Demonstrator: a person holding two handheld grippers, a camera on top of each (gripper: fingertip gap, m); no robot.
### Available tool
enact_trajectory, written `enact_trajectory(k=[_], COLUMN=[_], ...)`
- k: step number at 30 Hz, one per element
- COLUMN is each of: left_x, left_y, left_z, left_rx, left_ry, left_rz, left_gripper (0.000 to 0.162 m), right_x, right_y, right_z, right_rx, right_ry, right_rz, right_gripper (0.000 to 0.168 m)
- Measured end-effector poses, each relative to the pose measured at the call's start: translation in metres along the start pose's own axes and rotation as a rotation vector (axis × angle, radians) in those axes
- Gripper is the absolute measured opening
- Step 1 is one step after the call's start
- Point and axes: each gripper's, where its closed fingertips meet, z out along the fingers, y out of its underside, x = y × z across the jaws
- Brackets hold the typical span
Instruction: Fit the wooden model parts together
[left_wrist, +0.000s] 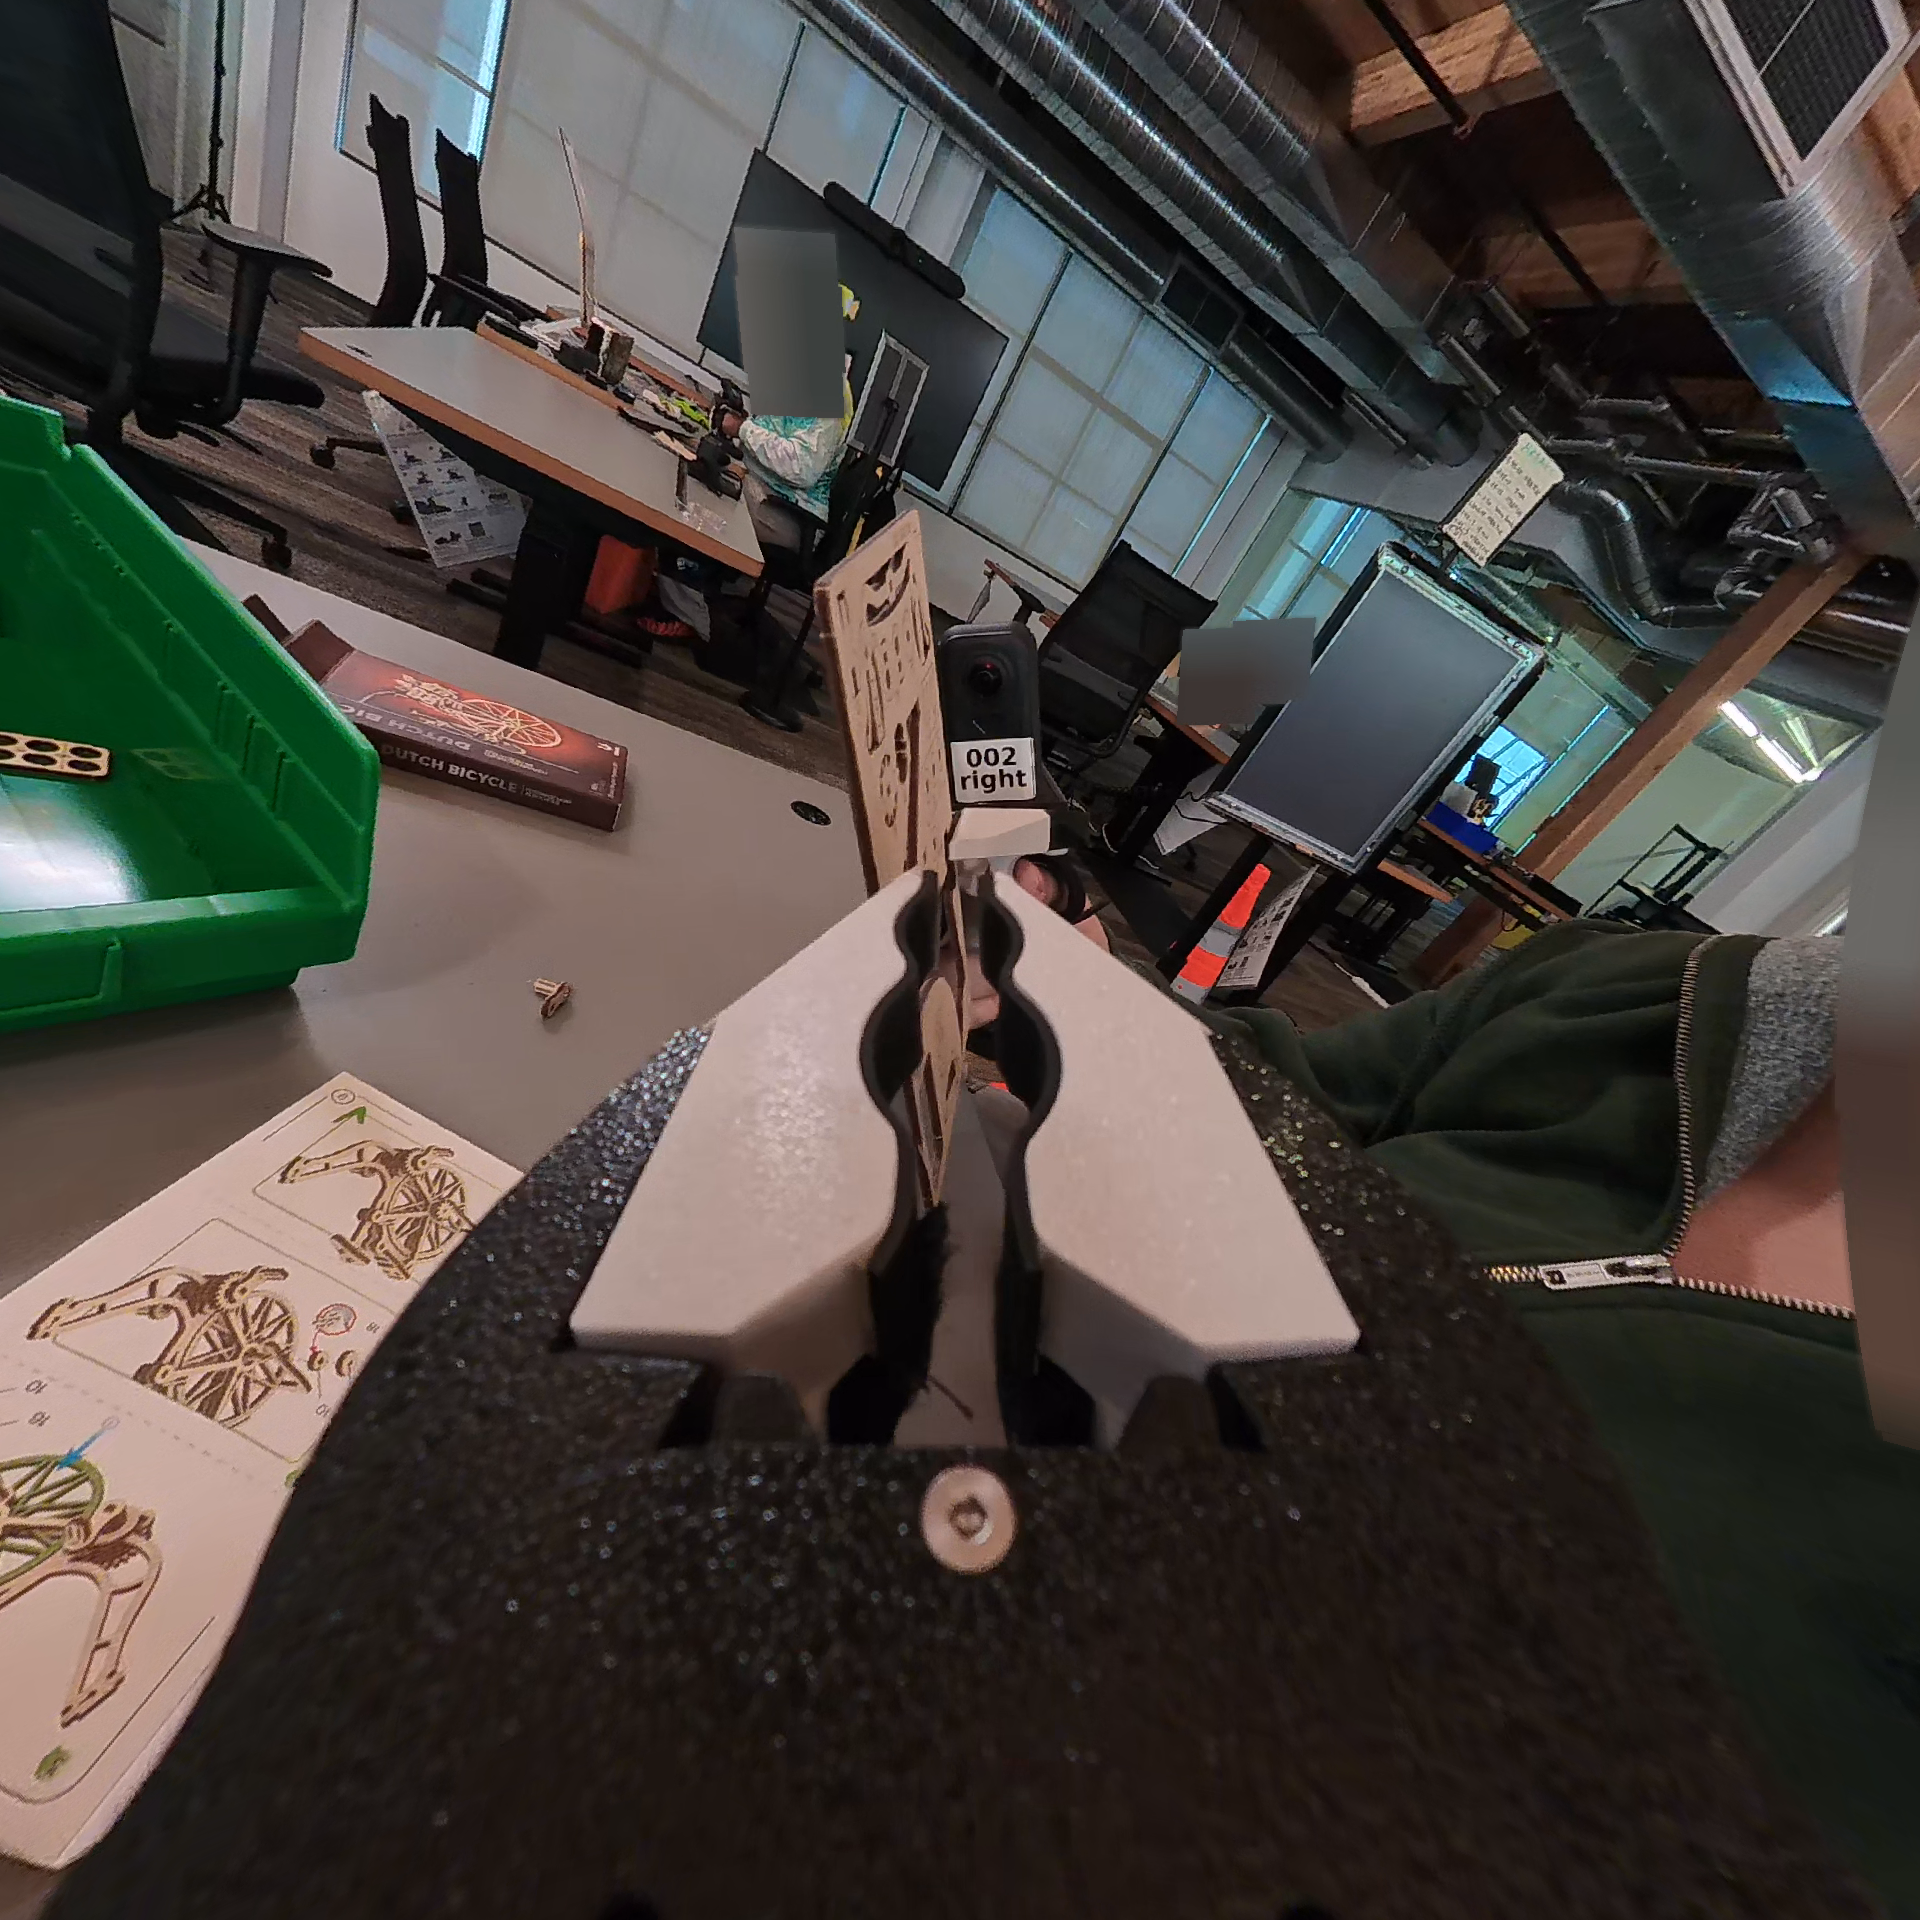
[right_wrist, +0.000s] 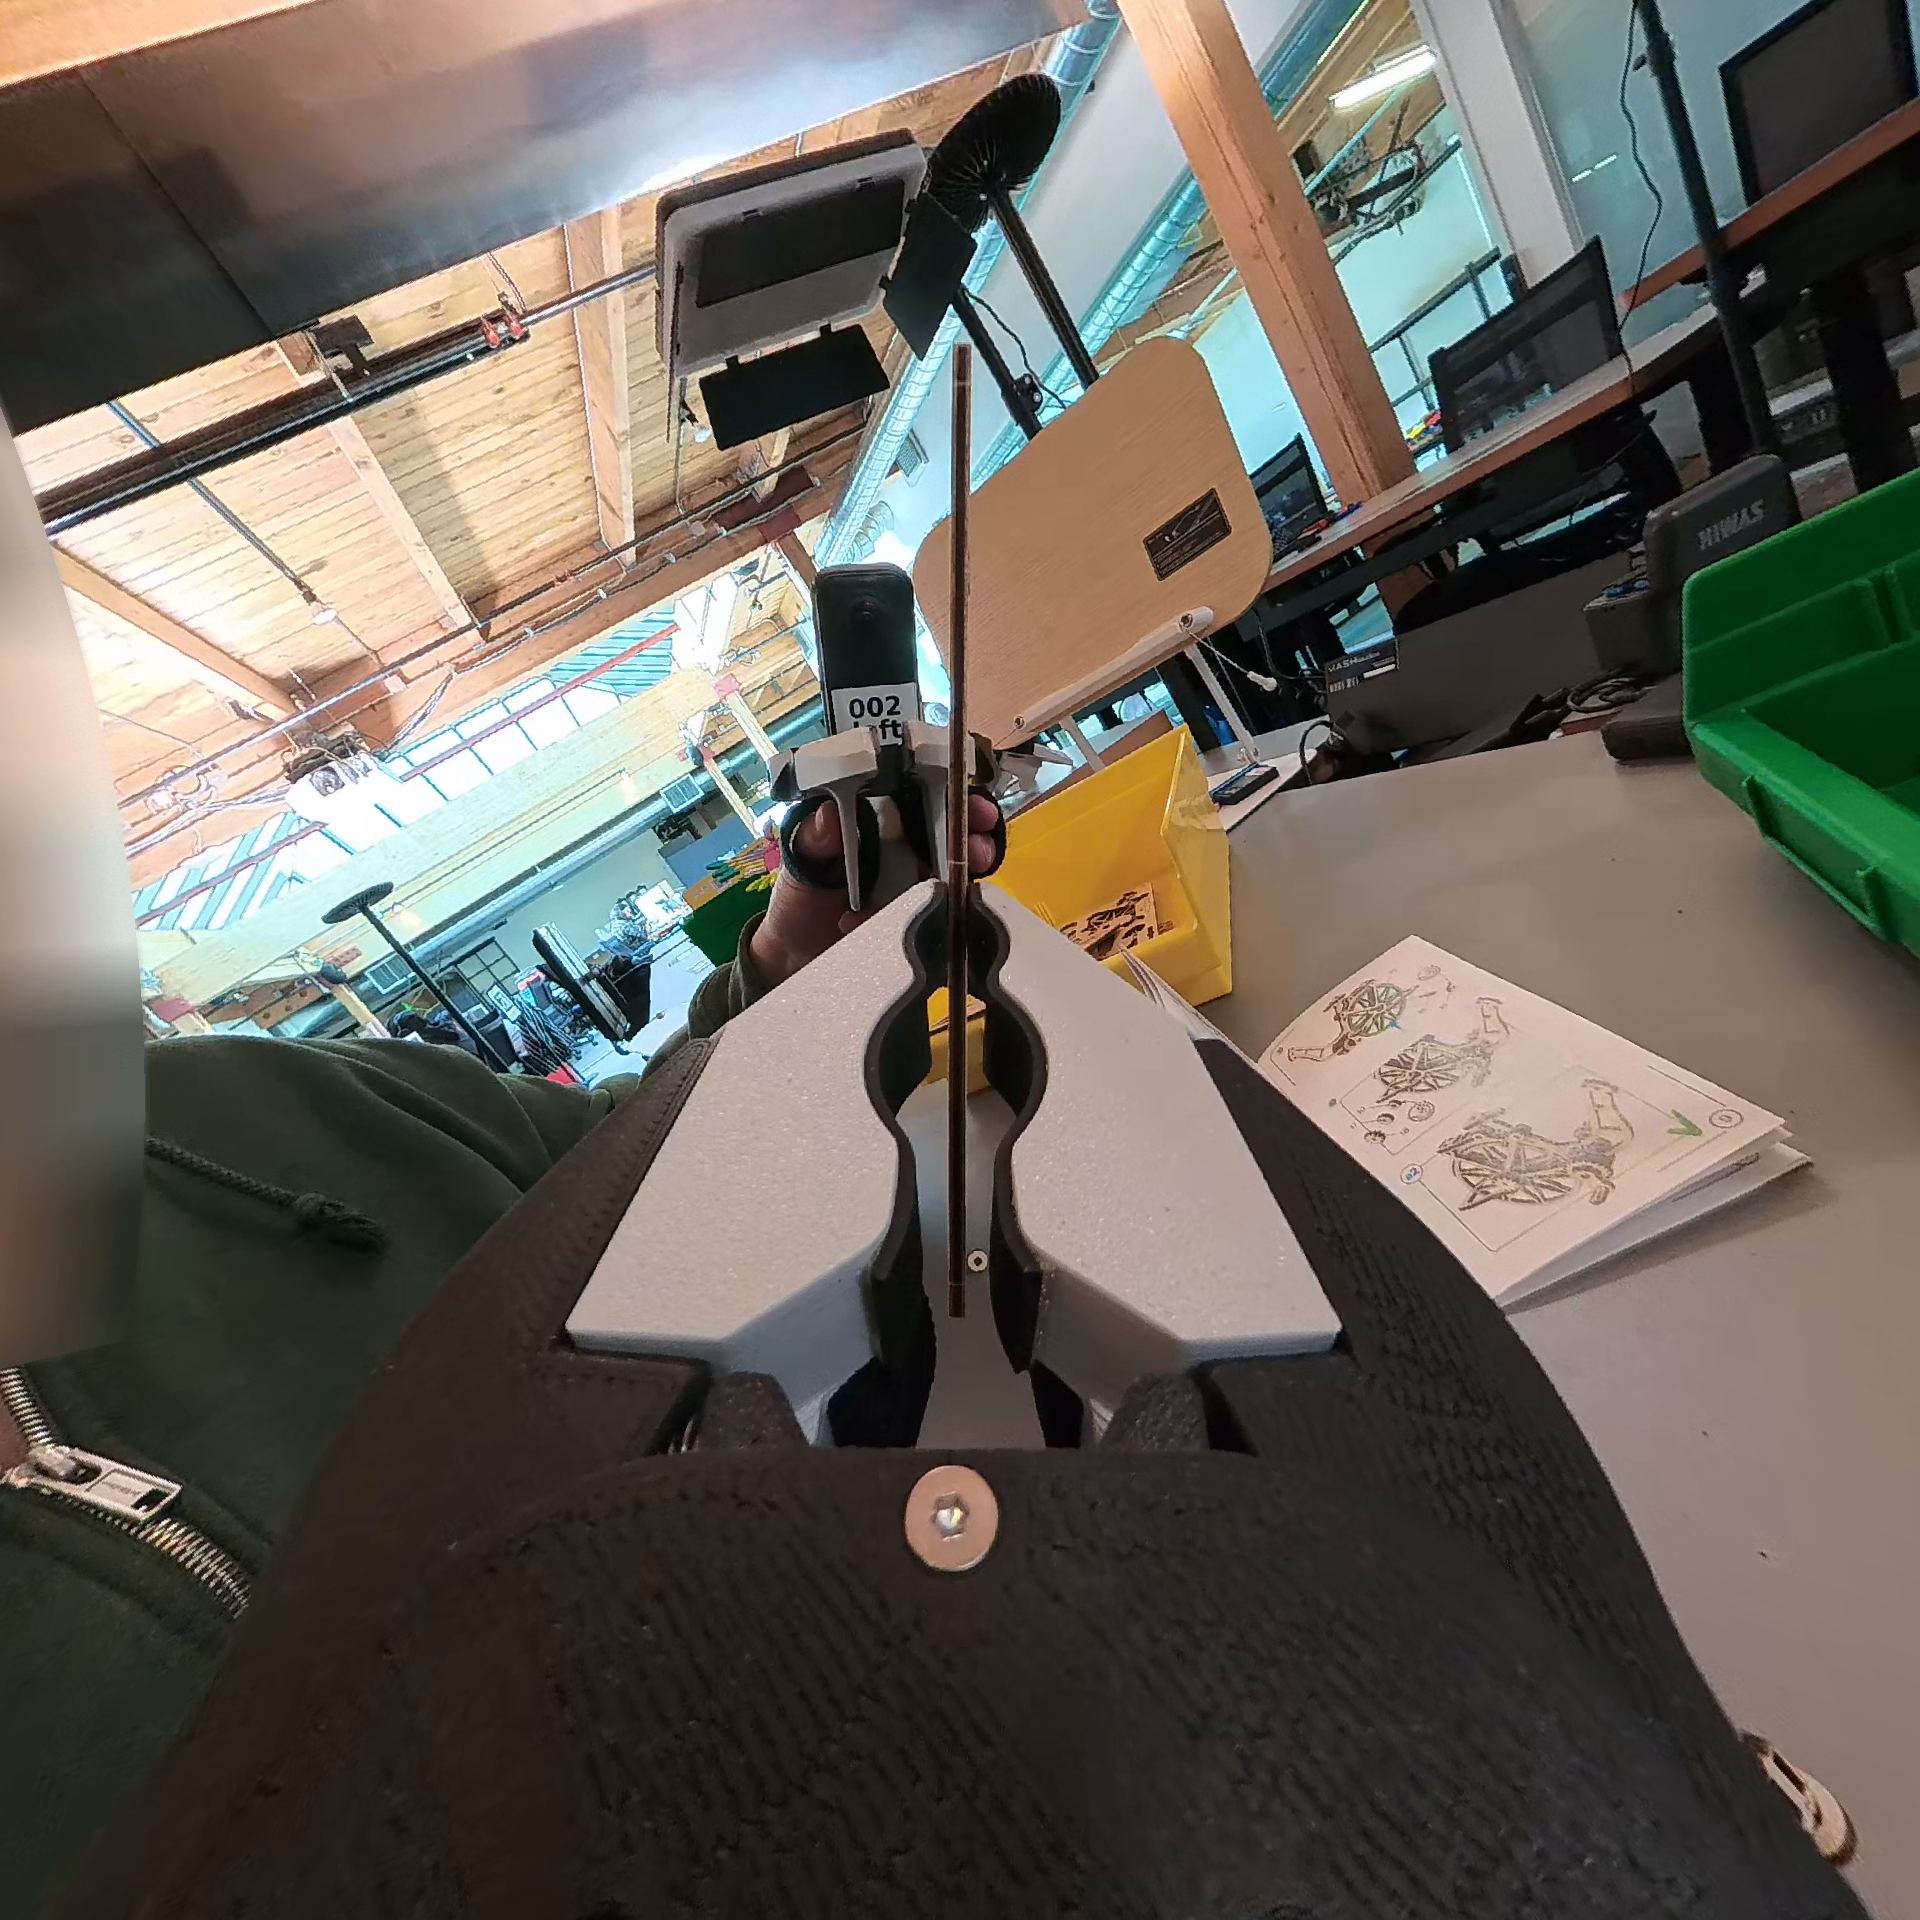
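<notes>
- The left gripper (left_wrist: 961, 894) has its jaws narrowed onto a thin laser-cut wooden sheet (left_wrist: 888, 707), which stands upright above the grey table (left_wrist: 582, 914)
- The right gripper (right_wrist: 961, 899) clamps the same wooden sheet (right_wrist: 960, 623), seen edge-on in the right wrist view as a dark thin line running up between its jaws; the two grippers face each other across the sheet, both held clear of the table
- In the left wrist view a green plastic bin (left_wrist: 239, 790) sits on the table at the left, with a small strip of wooden parts (left_wrist: 52, 755) lying inside it
- Just beyond the bin lies a dark brown kit box (left_wrist: 488, 743), flat on the table
- A small loose wooden piece (left_wrist: 552, 997) rests alone on the bare table, between the bin and the left gripper
- An open instruction booklet (left_wrist: 197, 1382) with drawings of the model lies at the near edge of the table
- The right wrist view shows a yellow bin (right_wrist: 1132, 883) behind the sheet, holding another cut wooden sheet
- The person holding the grippers wears a dark green zipped sweater (left_wrist: 1558, 1122)
- The room is an open workshop with timber beams and a plank ceiling (right_wrist: 343, 499), exposed ducts (left_wrist: 1195, 135), glass partitions, other tables, black office chairs and an orange traffic cone (left_wrist: 1231, 930) on the floor
</notes>
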Motion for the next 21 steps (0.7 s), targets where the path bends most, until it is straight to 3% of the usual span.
enact_trajectory(k=[21], left_x=[0.0], left_y=[0.0018], left_z=[0.0011], left_rx=[-0.004], left_ry=[0.003], left_rz=[-0.004], left_gripper=[0.004], right_x=[-0.0016], right_y=[0.001], right_z=[0.0001], right_rx=[-0.001], right_ry=[-0.006], right_rz=[0.005], right_gripper=[0.0])
